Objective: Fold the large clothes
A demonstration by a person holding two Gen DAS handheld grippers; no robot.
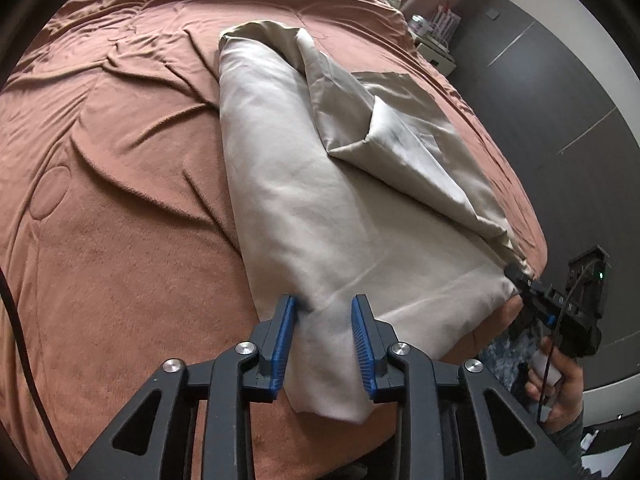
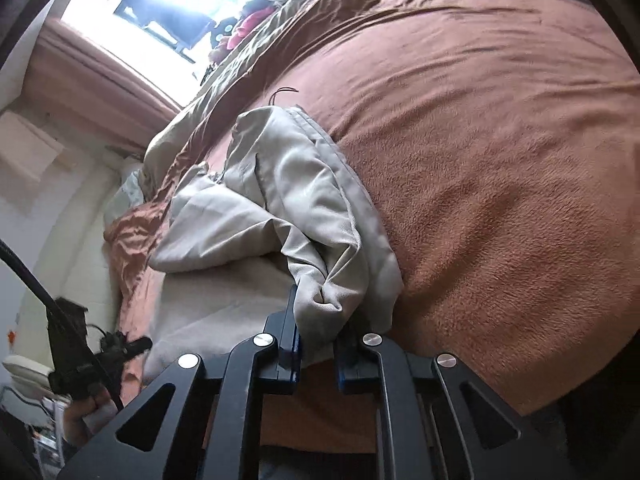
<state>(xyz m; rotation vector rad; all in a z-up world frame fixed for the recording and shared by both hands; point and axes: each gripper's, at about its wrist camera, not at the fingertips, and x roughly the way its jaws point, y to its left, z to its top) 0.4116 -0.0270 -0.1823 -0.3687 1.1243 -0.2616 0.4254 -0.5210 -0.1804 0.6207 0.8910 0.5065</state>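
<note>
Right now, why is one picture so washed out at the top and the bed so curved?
Right wrist view: the window is blown out by daylight, leaving the tongs dark. Left wrist view: even light, sharp beige garment. Both: the fisheye lens bends the bed cover.

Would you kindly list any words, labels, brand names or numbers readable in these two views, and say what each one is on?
None can be read in either view.
Beige garment: no visible tag or print.
Brown blanket: plain, no lettering.
Items on the bedside stand: too small and blurred to read.
Left gripper and right gripper: no markings visible.
</note>
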